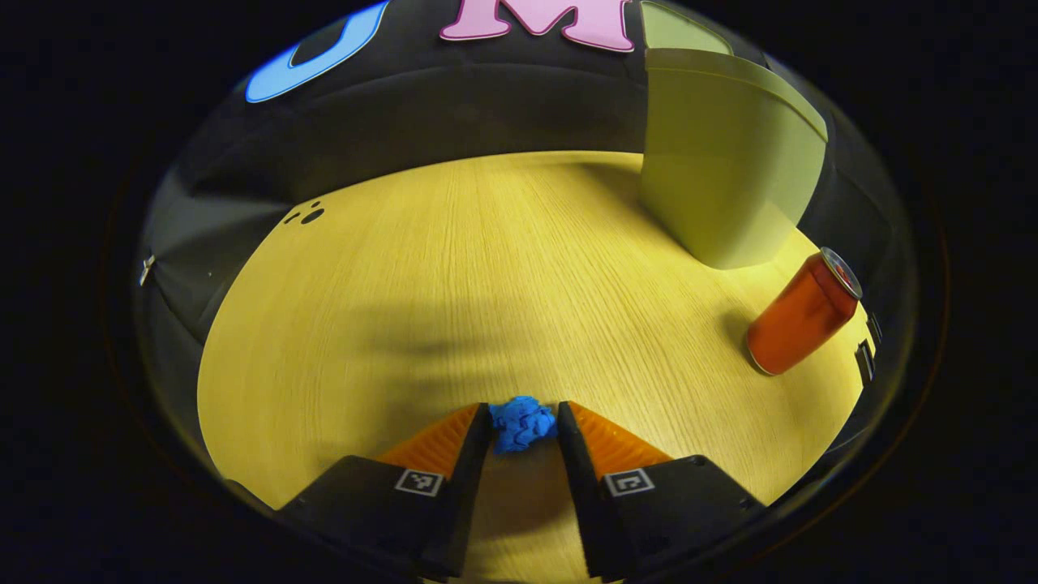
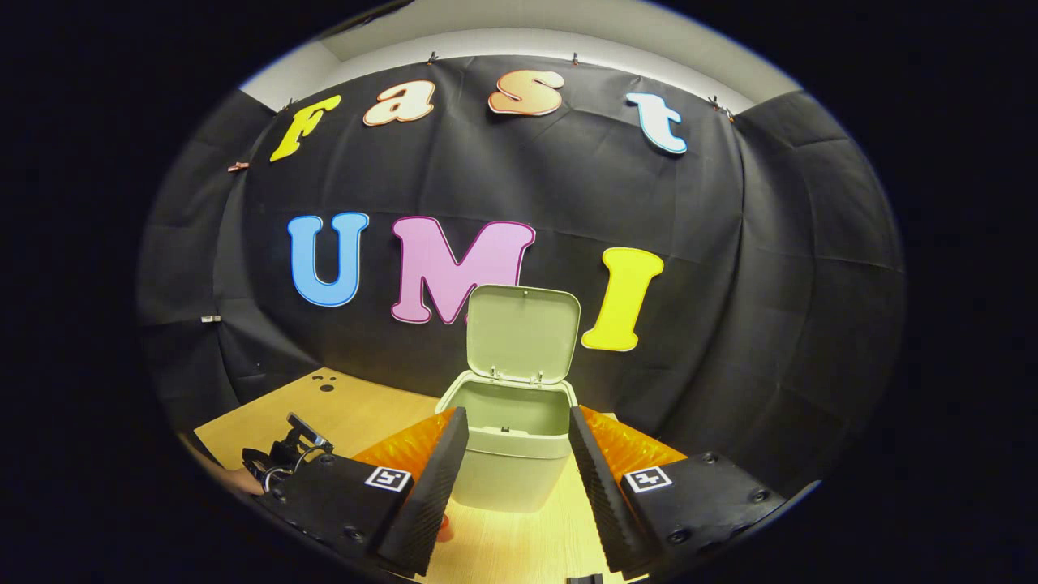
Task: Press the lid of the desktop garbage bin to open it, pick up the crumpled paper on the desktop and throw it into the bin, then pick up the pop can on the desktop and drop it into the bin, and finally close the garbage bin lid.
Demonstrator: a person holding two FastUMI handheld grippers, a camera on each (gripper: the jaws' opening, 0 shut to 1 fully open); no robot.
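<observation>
Left gripper view | your left tool (image 1: pixel 523 426) is squeezing the blue crumpled paper (image 1: pixel 523 422) on the desk (image 1: pixel 486 284) | open bin (image 1: pixel 722 162) is sitting far ahead, to its right | right tool (image 2: pixel 515 454) is hanging wide open, holding nothing.

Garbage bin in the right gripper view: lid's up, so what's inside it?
The garbage bin stands open, its lid raised. Only the upper inner back wall shows, bare. Its front rim hides the bottom, so I cannot tell whether anything lies inside.

Left gripper view looks down close at the table (image 1: pixel 422 268); right gripper view faces the bin (image 2: pixel 512 430).
</observation>
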